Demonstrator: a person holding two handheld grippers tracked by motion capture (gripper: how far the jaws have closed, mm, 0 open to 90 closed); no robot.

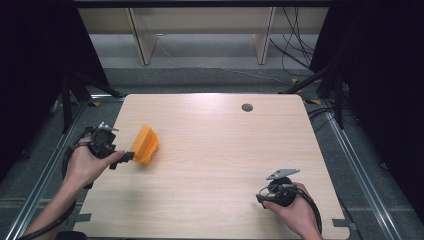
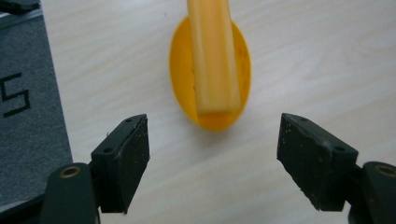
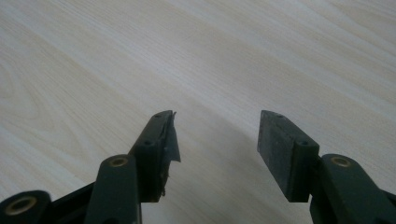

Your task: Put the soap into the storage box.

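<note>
Pale wood-grain table (image 1: 215,165), rounded corners, small dark round grommet (image 1: 247,107) near far edge, dark grey floor and metal rails around. Orange plastic object (image 1: 145,144), oval base with a paler raised bar along its top, lying on the table's left part, well apart from the right side. Left gripper (image 1: 123,159), held in the left hand (image 1: 90,162), pointed at the orange object's near end; seen along its own jaws (image 2: 212,149), spread wide, empty, object's rounded end just ahead of the gap and not yet between the pads. Right gripper (image 1: 261,197), in the right hand (image 1: 295,210), low at the near right of the table; jaws parted (image 3: 217,135), nothing held, bare wood ahead. Progress, judged: approach made, grasp not yet closed; closing on the object and any moving of it left to do.
</note>
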